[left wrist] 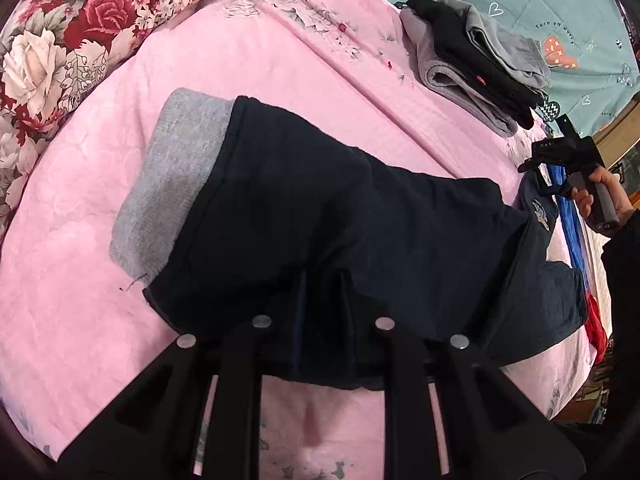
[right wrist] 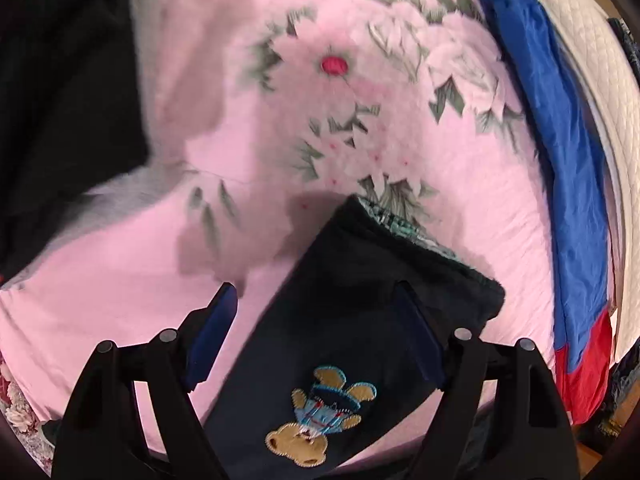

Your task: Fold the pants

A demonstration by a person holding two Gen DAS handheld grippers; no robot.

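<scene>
Dark navy pants with a grey lining band lie on the pink bedspread. My left gripper is shut on the near edge of the pants. In the right wrist view a navy pant leg with an embroidered bear lies between the fingers of my right gripper, which is open above it. The right gripper also shows in the left wrist view, held in a hand at the right edge.
A folded stack of grey and black clothes lies at the far right of the bed. A floral quilt is bunched at the far left. A blue and red garment and a white quilted cover lie along the right side.
</scene>
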